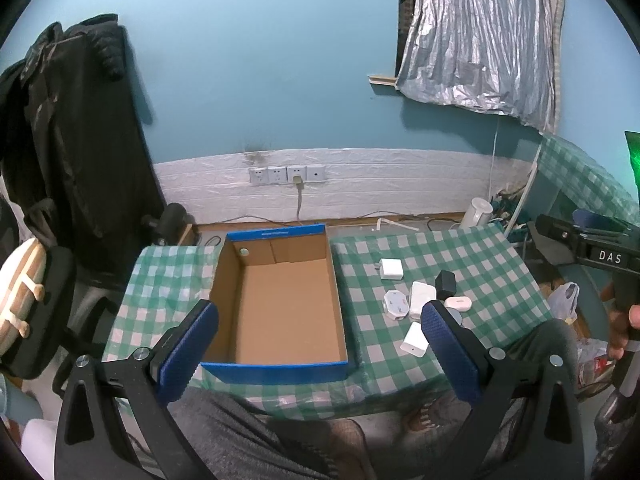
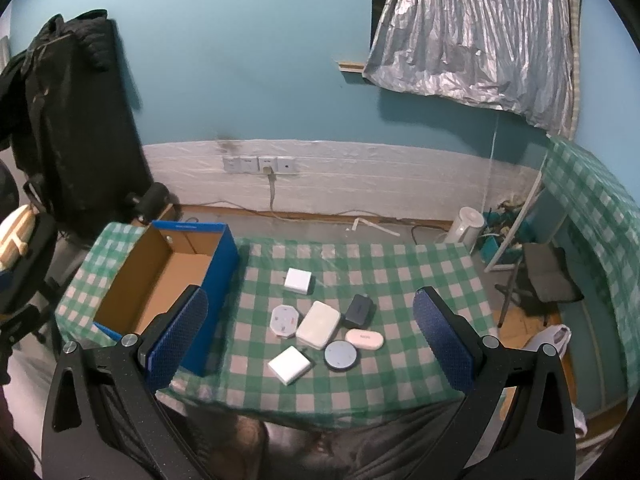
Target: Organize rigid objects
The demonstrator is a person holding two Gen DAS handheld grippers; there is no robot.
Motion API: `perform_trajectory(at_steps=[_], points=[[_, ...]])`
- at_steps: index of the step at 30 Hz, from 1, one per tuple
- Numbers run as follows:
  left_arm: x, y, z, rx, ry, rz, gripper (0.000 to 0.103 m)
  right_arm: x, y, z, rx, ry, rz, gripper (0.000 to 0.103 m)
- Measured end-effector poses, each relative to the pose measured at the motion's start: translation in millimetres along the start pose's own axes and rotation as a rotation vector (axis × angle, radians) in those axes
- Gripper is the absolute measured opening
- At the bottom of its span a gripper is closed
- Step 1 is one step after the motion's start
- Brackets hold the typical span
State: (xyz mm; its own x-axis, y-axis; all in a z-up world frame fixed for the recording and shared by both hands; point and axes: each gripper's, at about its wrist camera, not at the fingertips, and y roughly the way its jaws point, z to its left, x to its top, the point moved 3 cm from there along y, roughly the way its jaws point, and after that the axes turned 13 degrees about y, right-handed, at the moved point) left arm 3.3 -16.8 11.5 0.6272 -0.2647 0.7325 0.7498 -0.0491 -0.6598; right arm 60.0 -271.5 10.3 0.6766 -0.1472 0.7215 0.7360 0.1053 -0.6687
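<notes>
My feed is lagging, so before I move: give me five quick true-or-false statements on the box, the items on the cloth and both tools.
1. The cardboard box is empty. True.
2. The left tool is shut on a charger. False: it is open and holds nothing.
3. The black adapter lies inside the box. False: it sits on the checked tablecloth, right of the box.
4. The round grey puck lies next to the pink case. True.
5. The right tool is open. True.
</notes>
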Motion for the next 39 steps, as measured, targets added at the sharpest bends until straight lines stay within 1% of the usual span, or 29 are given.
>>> perform_trajectory(at_steps=[7,15,19,23,27,31,35,38,39], points=[[16.2,-8.9,-4.8,0.061,0.045,0.007,0.102,10.8,-2.1,-8.8,0.038,0.04,-0.004,0.102],[22.6,-0.7,-1.5,0.089,0.077,0.04,0.102,16.3,12.4,-13.4,0.046,0.054,0.02,0.102],[23.1,6.1,1.9,0.092,0.087,0.049,0.102,17.0,25.9,-16.3,0.038,0.053,0.04,0.102],[26.0,14.7,7.7,0.078,0.068,0.063,0.102,16.0,34.5,-16.1,0.027,0.044,0.058,0.102],[29.6,24.2,13.3,0.085,0.067,0.064,0.102,18.1,40.3,-15.0,0.015,0.04,0.068,0.102],[30.9,37.3,19.0,0.071,0.045,0.073,0.102,20.2,48.3,-14.9,0.002,0.034,0.081,0.102],[30.1,55.9,27.4,0.061,0.036,0.1,0.102,22.4,58.7,-16.5,-0.006,0.039,0.098,0.102],[30.4,71.0,35.3,0.049,0.029,0.124,0.102,22.7,71.0,-21.2,-0.013,0.05,0.134,0.102],[29.5,80.2,41.7,0.046,0.023,0.148,0.102,22.6,74.9,-22.7,-0.008,0.052,0.145,0.102]])
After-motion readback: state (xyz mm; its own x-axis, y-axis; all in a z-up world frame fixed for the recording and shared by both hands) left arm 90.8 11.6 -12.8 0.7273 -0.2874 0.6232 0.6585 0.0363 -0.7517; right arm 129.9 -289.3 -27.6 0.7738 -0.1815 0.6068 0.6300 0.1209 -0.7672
